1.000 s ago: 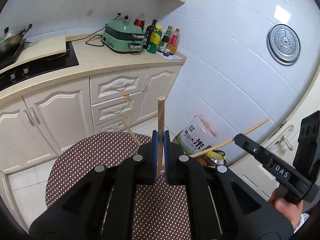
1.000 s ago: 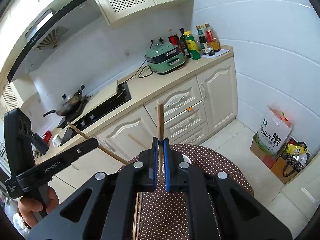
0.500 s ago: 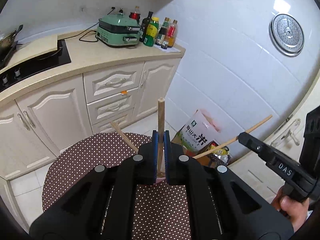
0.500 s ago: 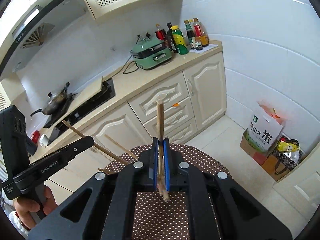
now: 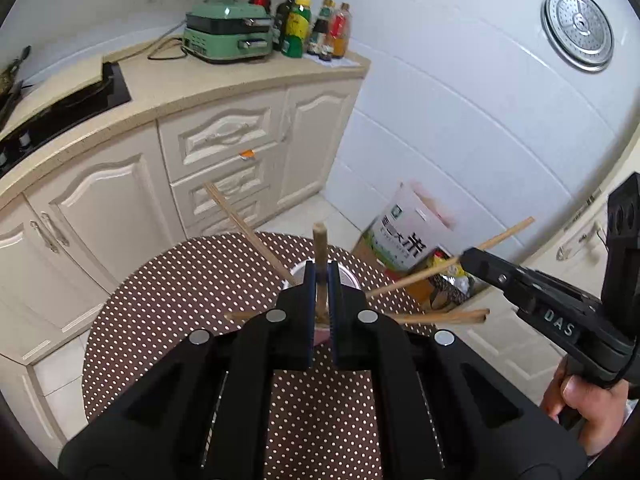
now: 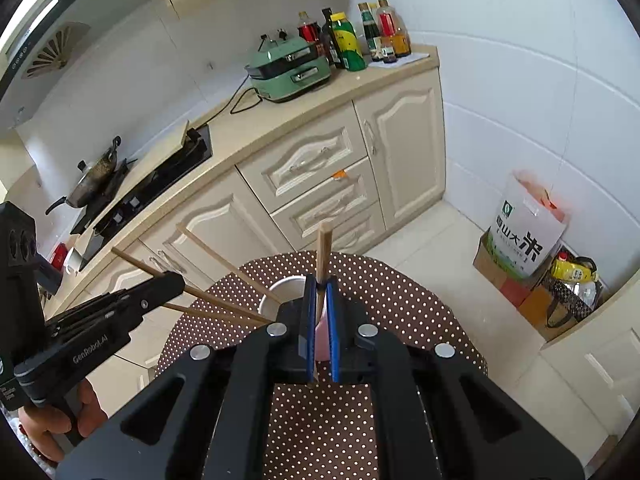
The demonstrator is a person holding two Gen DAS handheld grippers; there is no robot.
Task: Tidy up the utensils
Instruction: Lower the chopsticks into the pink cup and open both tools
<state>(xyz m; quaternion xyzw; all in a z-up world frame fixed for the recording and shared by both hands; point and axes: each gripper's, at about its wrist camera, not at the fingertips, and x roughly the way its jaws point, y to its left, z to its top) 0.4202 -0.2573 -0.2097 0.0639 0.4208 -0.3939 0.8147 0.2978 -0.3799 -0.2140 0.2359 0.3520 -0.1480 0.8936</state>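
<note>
Both grippers are clamped on a chopstick each: left gripper (image 5: 320,300) and right gripper (image 6: 320,316). I'd get each tip over the cup (image 6: 286,286) before opening the jaws, and go slow since one chopstick (image 6: 228,259) already leans in there.

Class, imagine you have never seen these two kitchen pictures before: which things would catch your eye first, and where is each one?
First, each gripper's jaws are shut on a wooden chopstick: the left gripper holds its chopstick upright over a cup on the dotted table, and the right gripper holds its chopstick likewise. Another chopstick already leans in the cup. Behind, a green cooker sits on the counter beside bottles.
</note>
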